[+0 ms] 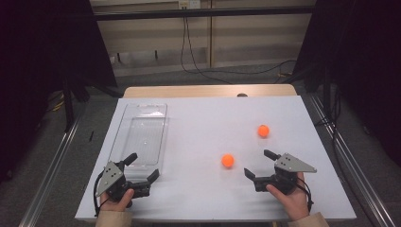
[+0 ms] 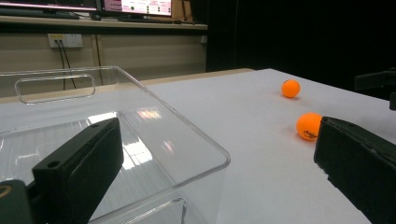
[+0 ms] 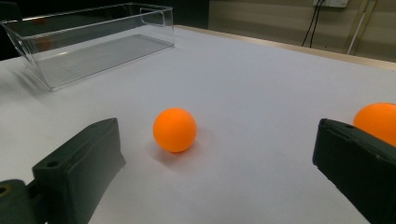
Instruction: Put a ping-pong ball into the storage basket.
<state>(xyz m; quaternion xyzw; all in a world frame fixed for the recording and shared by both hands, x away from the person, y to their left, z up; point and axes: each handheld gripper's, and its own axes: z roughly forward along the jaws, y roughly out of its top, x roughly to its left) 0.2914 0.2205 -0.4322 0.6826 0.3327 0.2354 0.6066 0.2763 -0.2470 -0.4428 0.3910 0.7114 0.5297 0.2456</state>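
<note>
High view. Two orange balls on the white tabletop [image 1: 208, 189]: the near ball [image 1: 227, 161] sits toward the middle of the front half, the far ball [image 1: 263, 131] toward the right edge, well apart from it. A clear plastic bin [image 1: 140, 134] lies along the left edge, long side running front to back. The right tool [image 1: 261, 165] rests near the front edge, jaws spread wide, holding nothing, pointed at the near ball and still short of it. The left tool [image 1: 143, 166] is by the front left corner, jaws also spread and empty, just at the bin's near end.

Judgement: the step in hand is picking up the near ball with the right tool. Best to slide forward low, centre the ball between the jaws and close slowly at its widest line; a nudge from one jaw would send it rolling. Left tool could steady the bin.

Left gripper view. One jaw overlaps the bin [image 2: 140, 135] wall; whether it touches is unclear through the clear plastic. Both balls [image 2: 308, 126] [image 2: 290, 88] show beyond; the nearer is partly cut off by the other jaw.

Right gripper view. Near ball [image 3: 174, 129] lies ahead, closer to the left-hand jaw, apart from both. The far ball [image 3: 377, 119] is half hidden behind the other jaw. The bin [image 3: 88, 42] looks empty.
</note>
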